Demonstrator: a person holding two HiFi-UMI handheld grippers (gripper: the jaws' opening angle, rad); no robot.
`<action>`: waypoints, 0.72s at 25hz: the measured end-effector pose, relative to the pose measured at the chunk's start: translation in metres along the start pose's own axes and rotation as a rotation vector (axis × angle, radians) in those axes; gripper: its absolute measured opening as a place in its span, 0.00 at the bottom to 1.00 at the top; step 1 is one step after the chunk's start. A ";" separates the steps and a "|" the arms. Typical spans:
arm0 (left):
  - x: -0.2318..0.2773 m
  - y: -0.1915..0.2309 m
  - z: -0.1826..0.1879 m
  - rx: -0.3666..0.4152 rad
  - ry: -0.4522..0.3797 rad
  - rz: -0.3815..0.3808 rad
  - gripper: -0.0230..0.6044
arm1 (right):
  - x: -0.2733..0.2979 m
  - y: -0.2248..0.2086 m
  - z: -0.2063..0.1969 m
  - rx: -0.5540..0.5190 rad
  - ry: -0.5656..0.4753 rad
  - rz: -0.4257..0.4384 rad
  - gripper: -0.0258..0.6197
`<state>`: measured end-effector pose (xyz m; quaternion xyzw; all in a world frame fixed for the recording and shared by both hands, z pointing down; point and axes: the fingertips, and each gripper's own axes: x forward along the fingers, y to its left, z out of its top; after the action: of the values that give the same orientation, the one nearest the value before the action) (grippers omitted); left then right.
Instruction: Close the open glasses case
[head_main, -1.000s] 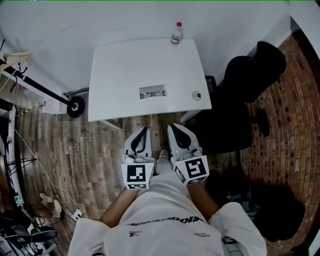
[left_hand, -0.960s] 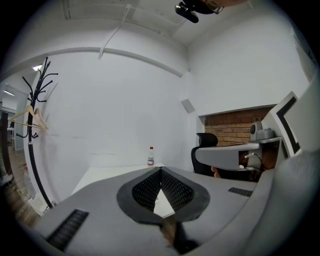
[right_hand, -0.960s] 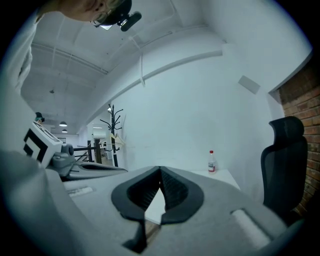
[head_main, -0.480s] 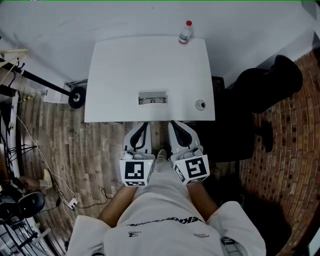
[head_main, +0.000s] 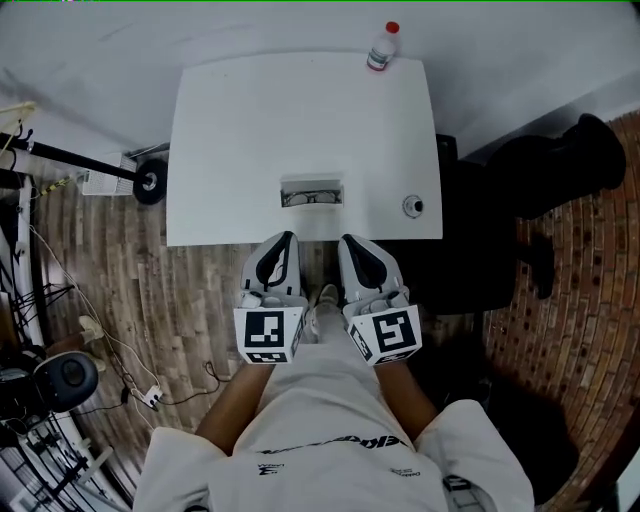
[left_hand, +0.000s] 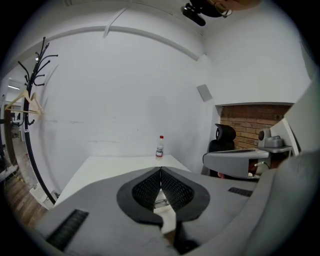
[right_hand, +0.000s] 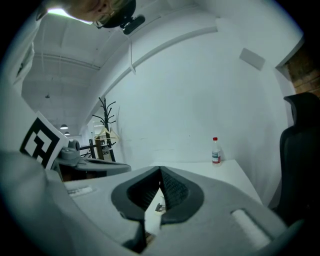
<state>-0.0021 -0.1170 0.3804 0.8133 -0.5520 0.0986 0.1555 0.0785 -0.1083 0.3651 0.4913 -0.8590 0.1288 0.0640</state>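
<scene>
Grey left tool (head_main: 284, 240), right tool (head_main: 350, 243), abreast, jaws together, facing glasses case (head_main: 312, 192)

White table (head_main: 240, 130), red-capped bottle (head_main: 381, 48), brown plank floor (head_main: 190, 300), black chair (head_main: 560, 175).

Office-type rm: white desk (head_main: 230, 150), black swivel chair (head_main: 560, 180), coat stand (head_main: 85, 163), wood-plank floor (head_main: 200, 300).

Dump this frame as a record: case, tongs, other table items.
glasses case: open, glasses inside, near front edge of table
left tongs: shut, empty, short of the case
right tongs: shut, empty, short of the case
bottle: upright, far right corner
small round object: right of the case, apart
task: case not yet closed
</scene>
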 end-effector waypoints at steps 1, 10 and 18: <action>0.005 0.005 -0.001 -0.003 0.009 -0.009 0.03 | 0.006 0.000 0.000 -0.003 0.004 -0.008 0.04; 0.040 0.055 -0.021 0.000 0.079 -0.056 0.03 | 0.053 0.006 -0.014 0.008 0.047 -0.087 0.04; 0.071 0.089 -0.045 -0.002 0.125 -0.073 0.04 | 0.087 0.004 -0.026 -0.002 0.066 -0.147 0.04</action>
<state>-0.0579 -0.1928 0.4585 0.8251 -0.5111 0.1426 0.1939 0.0308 -0.1710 0.4099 0.5486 -0.8181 0.1388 0.1021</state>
